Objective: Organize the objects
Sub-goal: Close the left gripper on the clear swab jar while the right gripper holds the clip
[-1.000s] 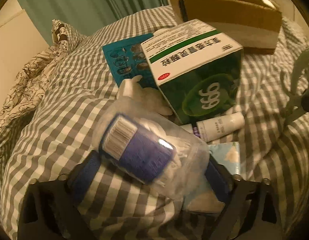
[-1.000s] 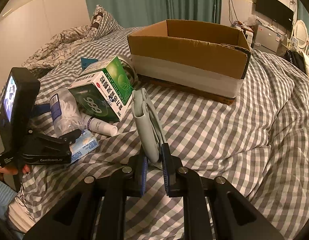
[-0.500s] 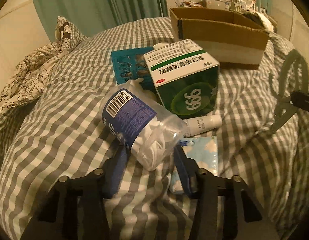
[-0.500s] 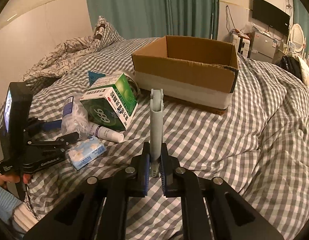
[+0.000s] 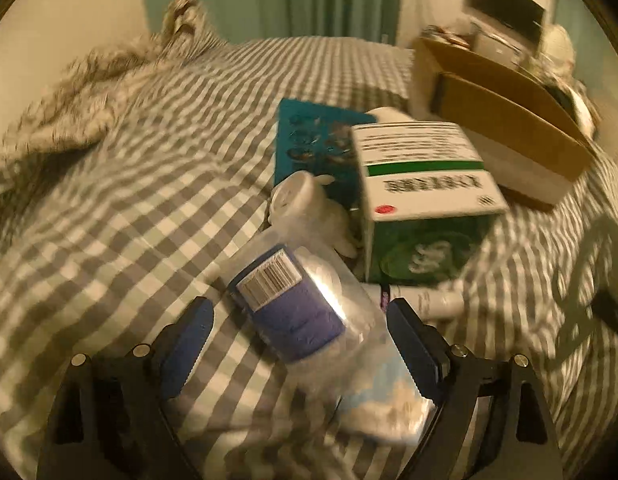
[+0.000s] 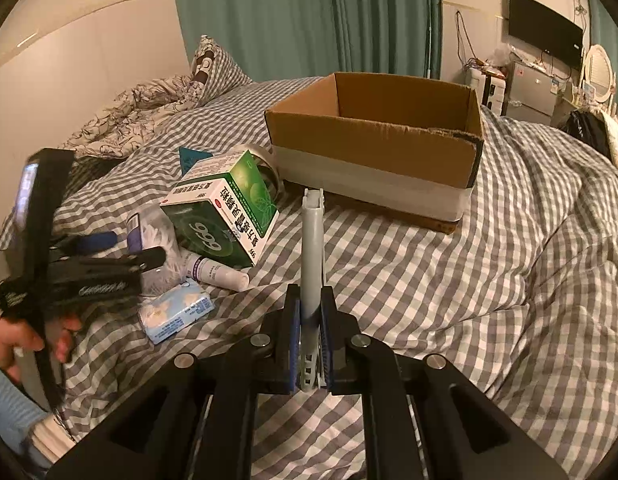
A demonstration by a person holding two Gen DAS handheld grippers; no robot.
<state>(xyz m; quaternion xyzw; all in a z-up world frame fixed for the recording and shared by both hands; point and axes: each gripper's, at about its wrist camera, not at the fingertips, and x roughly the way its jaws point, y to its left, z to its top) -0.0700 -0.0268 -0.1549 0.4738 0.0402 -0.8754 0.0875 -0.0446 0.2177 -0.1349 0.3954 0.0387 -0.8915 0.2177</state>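
On a checked bed, I hold 2 grippers over a heap of small things not yet sorted. Nearest, my right gripper (image 6: pixel 309 330) has its jaws clamped on a grey clip (image 6: pixel 312 248), which stands up edge-on from them, above the bedcover. My left gripper (image 5: pixel 299 342) has its jaws wide apart, 1 on each side of a clear bag (image 5: pixel 305 300) with a blue label; the jaws have just been opening, and in this blurred view I see no pad pressing on the bag. Under and just beside the bag lies a tissue pack (image 6: pixel 177 312), then a white tube (image 6: pixel 219 274), then a green medicine box (image 6: pixel 225 208) tipped on the heap, with a teal card (image 5: pixel 309 140) behind it. Farthest stands the cardboard box (image 6: pixel 373 152), open-topped; what shows of its inside looks empty, so I judge the sorting barely begun: the clip is lifted but not delivered, and the rest lies on the bed. Against the frame a half second back, the left jaws stand much wider, the bag has rolled so its barcode sits higher, and the clip is held as before.
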